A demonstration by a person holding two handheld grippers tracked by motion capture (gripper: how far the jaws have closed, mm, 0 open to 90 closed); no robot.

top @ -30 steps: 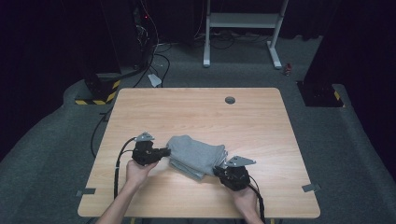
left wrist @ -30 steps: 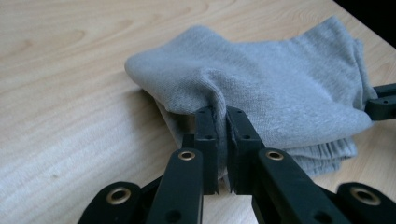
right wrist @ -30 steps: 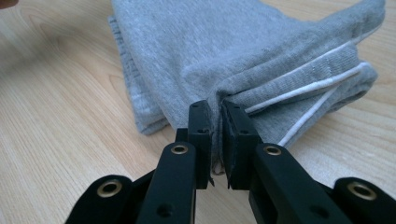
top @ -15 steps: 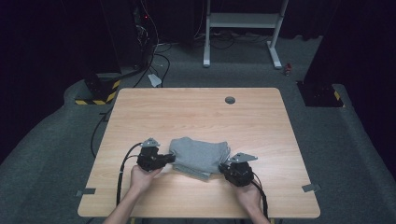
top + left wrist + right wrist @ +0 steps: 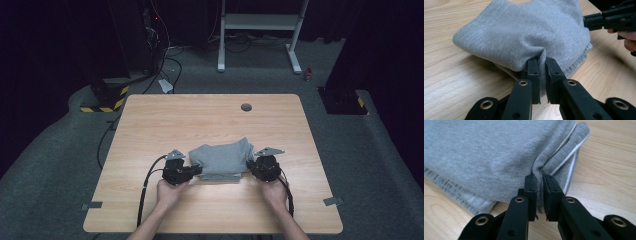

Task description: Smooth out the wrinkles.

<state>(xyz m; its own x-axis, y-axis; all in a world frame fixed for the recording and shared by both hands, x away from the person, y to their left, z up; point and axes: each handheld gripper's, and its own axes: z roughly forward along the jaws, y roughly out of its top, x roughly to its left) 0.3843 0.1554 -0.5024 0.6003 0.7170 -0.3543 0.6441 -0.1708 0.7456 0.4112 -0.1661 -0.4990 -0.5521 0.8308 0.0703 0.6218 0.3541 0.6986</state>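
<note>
A folded grey knit garment [image 5: 222, 159] lies on the wooden table [image 5: 210, 120], near its front middle. My left gripper [image 5: 198, 172] is at the garment's left end, shut on a pinch of the grey fabric [image 5: 541, 53]. At the right end my right gripper [image 5: 251, 167] is shut on a fold of the same cloth [image 5: 537, 171], beside a white-piped edge [image 5: 571, 155]. In the left gripper view the other gripper [image 5: 609, 20] shows at the upper right. A hand holds each gripper from the table's near edge.
A round grommet hole [image 5: 246, 107] sits near the table's far edge. Beyond the table stand a white frame [image 5: 260, 30] and dark equipment with cables [image 5: 150, 45] on grey carpet. A yellow-black striped block [image 5: 102, 102] lies off the far left corner.
Both grippers moved with the garment: its ends were swung round so it now lies square across the table, with the right gripper farther right and the left one slightly nearer.
</note>
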